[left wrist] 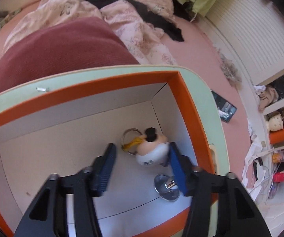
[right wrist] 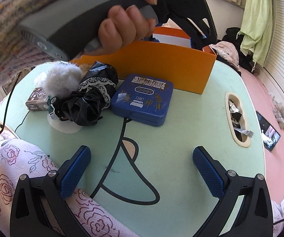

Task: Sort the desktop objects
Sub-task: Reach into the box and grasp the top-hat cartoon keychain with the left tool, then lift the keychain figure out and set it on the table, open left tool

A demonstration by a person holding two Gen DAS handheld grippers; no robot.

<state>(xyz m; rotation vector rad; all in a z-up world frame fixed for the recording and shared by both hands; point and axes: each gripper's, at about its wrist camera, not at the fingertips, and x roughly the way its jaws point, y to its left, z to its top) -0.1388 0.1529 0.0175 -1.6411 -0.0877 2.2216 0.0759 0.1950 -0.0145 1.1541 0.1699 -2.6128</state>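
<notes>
**Sorting into the orange box**

Hovering over the orange box, my left gripper had its fingers spread, pinching nothing. The keychain toy and metal piece lay inside at one o'clock. My right gripper, fingers spread, was nearer the blue tin at twelve o'clock on the surface.

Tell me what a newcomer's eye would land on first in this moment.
The orange box at the far side of the pale green table, with the left claw open inside it above a small round keychain toy and a shiny metal piece. Next, the blue tin in front of the box, beside a black bundle.
</notes>
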